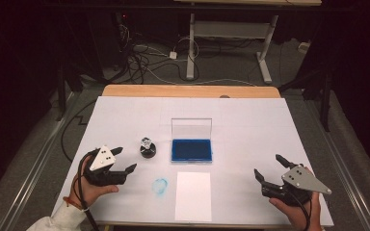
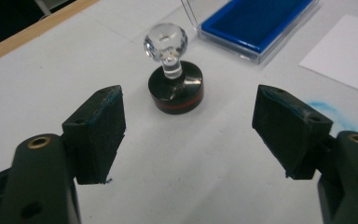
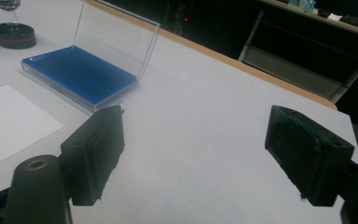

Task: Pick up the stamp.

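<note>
Nearest the camera, the left gripper (image 1: 121, 160) hangs with jaws spread wide and empty, aimed at the stamp (image 1: 148, 147) standing upright near it. Rightward come a blue ink smear (image 1: 160, 185), clean white paper (image 1: 193, 196) and the open ink pad (image 1: 191, 149). Far right, the right gripper (image 1: 269, 169) gapes empty. Judging by this, nothing is grasped yet; inking and stamping remain.

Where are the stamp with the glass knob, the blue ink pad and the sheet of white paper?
stamp (image 2: 175, 88): left gripper view, black base.
ink pad (image 1: 191, 149): high view, blue surface.
paper (image 1: 193, 196): high view, sheet's middle.
</note>
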A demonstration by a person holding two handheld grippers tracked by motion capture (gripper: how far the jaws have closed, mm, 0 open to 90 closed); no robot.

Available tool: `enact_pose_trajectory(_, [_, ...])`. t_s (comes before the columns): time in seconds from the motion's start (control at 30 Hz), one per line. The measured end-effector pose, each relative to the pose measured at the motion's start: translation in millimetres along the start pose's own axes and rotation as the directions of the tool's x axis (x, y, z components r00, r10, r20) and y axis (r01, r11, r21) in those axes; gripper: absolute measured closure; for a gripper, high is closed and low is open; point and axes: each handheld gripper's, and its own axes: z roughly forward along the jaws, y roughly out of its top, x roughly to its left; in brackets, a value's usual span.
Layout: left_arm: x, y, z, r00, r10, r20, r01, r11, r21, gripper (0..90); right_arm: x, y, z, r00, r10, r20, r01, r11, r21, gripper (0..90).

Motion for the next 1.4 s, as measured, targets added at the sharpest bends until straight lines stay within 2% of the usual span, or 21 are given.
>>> enact_pose_trajectory(0.23, [8.5, 13.8, 0.1, 0.9999, 0.010, 0.003, -0.010, 0.9995, 0.029, 25.0, 0.4, -0.3, -0.4, 0.9999, -0.001, 0.010, 0.001, 1.000, 0.005, 17.9])
enact_pose_trajectory(0.27, [10.5, 15.4, 0.4, 0.9999, 0.009, 0.015, -0.009, 0.9993, 0.037, 25.0, 0.4, -0.2, 0.0, 0.9999, -0.008, 0.011, 0.008, 1.000, 0.005, 17.9])
enact_pose_trajectory(0.33, [13.8, 18.1, 1.3, 0.9999, 0.011, 0.007, -0.011, 0.9986, 0.052, 25.0, 1.6, -0.6, 0.1, 0.9999, -0.003, 0.015, 0.003, 1.000, 0.006, 17.5])
enact_pose_trajectory(0.43, [19.9, 22.2, 3.4, 0.9994, -0.007, 0.035, 0.004, 0.9963, 0.086, 24.2, 2.0, -0.7, 1.2, 0.9999, -0.010, 0.014, 0.009, 1.000, 0.009, 17.3])
enact_pose_trajectory(0.47, [21.1, 23.9, 3.9, 0.9995, -0.003, 0.030, 0.000, 0.9951, 0.099, 23.2, 2.7, -0.9, 1.4, 0.9999, -0.005, 0.014, 0.005, 1.000, 0.012, 17.2])
enact_pose_trajectory(0.57, [24.8, 30.2, 6.4, 0.9986, -0.002, 0.053, -0.005, 0.9922, 0.124, 23.1, 5.1, -1.8, 3.4, 0.9997, -0.023, 0.012, 0.023, 0.999, 0.027, 17.2])
enact_pose_trajectory(0.7, [29.3, 39.6, 14.3, 0.9974, 0.009, 0.071, -0.021, 0.9850, 0.171, 23.1, 6.6, -2.4, 5.2, 0.9995, -0.030, 0.010, 0.029, 0.999, 0.040, 17.3])
enact_pose_trajectory(0.8, [34.2, 46.1, 22.1, 0.9911, -0.004, 0.133, -0.022, 0.9805, 0.195, 23.0, 7.4, -3.1, 6.4, 0.9994, -0.031, 0.011, 0.031, 0.998, 0.047, 17.9])
enact_pose_trajectory(0.83, [35.5, 48.4, 25.3, 0.9902, -0.006, 0.139, -0.023, 0.9785, 0.205, 23.0, 7.3, -4.2, 7.8, 0.9993, -0.036, 0.007, 0.036, 0.998, 0.054, 18.1])
enact_pose_trajectory(0.9, [37.3, 53.4, 33.1, 0.9891, -0.007, 0.147, -0.028, 0.9725, 0.231, 23.0, 7.7, -5.2, 8.6, 0.9994, -0.033, 0.006, 0.032, 0.997, 0.063, 18.0])
enact_pose_trajectory(1.1, [42.0, 63.0, 58.1, 0.9878, -0.007, 0.156, -0.036, 0.9621, 0.270, 23.0, 8.2, -5.7, 9.5, 0.9993, -0.037, -0.001, 0.037, 0.997, 0.068, 18.0])
enact_pose_trajectory(1.17, [43.3, 64.0, 66.2, 0.9844, -0.019, 0.175, -0.033, 0.9572, 0.287, 23.1, 8.8, -6.9, 11.0, 0.9993, -0.037, -0.008, 0.038, 0.996, 0.076, 18.2])
enact_pose_trajectory(1.27, [44.5, 64.6, 76.2, 0.9851, -0.018, 0.171, -0.036, 0.9511, 0.307, 24.0, 9.3, -7.9, 12.3, 0.9990, -0.042, -0.012, 0.043, 0.996, 0.081, 18.3])
enact_pose_trajectory(1.4, [47.5, 64.7, 83.3, 0.9860, -0.017, 0.166, -0.038, 0.9466, 0.320, 28.0, 10.3, -8.1, 12.5, 0.9988, -0.045, -0.019, 0.046, 0.995, 0.087, 18.3])
